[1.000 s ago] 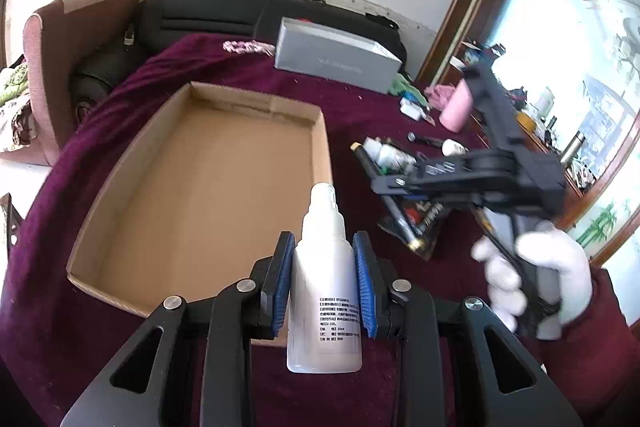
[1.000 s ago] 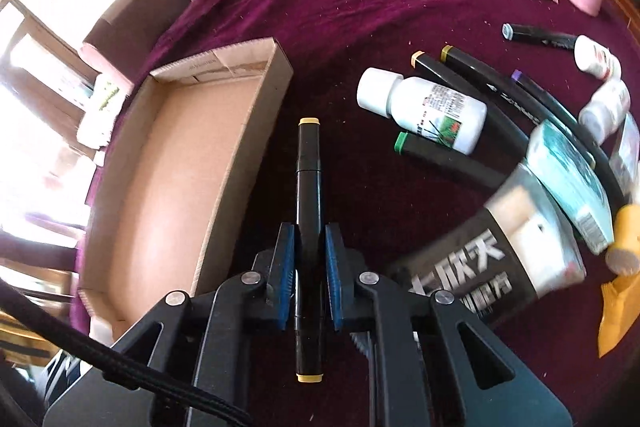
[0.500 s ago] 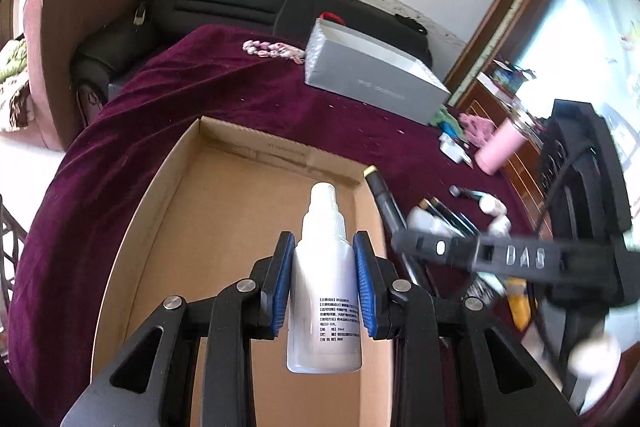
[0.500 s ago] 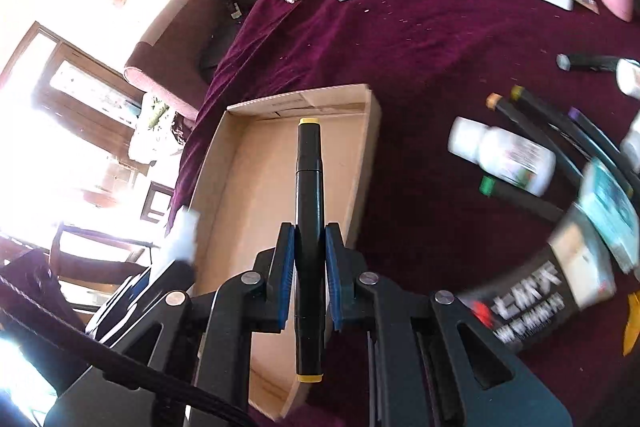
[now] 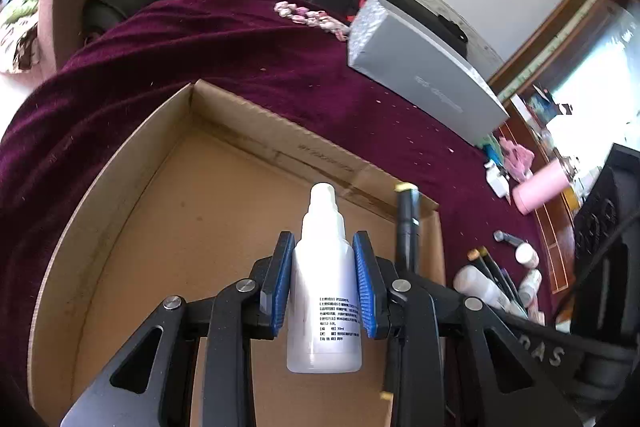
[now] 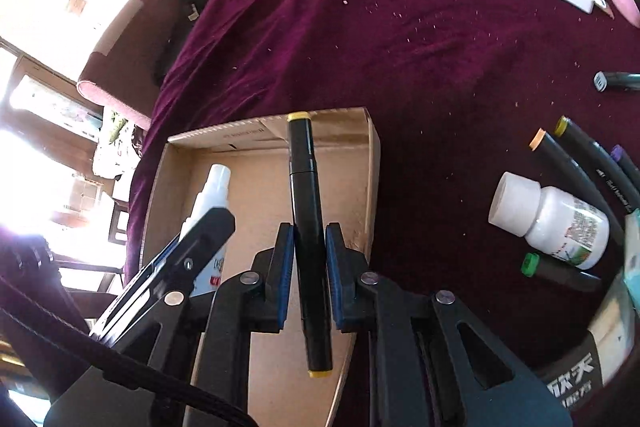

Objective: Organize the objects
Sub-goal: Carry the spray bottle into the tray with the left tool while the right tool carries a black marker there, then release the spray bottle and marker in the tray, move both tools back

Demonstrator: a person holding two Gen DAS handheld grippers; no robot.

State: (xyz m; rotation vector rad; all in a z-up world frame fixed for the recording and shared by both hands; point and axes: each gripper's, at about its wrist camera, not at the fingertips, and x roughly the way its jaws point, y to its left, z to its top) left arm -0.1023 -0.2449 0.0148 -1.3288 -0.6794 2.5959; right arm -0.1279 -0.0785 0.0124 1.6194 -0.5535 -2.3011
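Note:
My left gripper is shut on a white spray bottle, held upright over the inside of an open cardboard box. My right gripper is shut on a black marker with yellow ends, which hangs over the same cardboard box near its right wall. In the right wrist view the left gripper and its spray bottle show at lower left. The marker also shows in the left wrist view, just right of the bottle.
A dark red cloth covers the table. Several markers, a white pill bottle and a packet lie to the right of the box. A grey shoebox and a pink cup stand further back.
Both grippers have moved left from the cluttered side to above the cardboard box, each keeping its object. They now hang side by side over the box.

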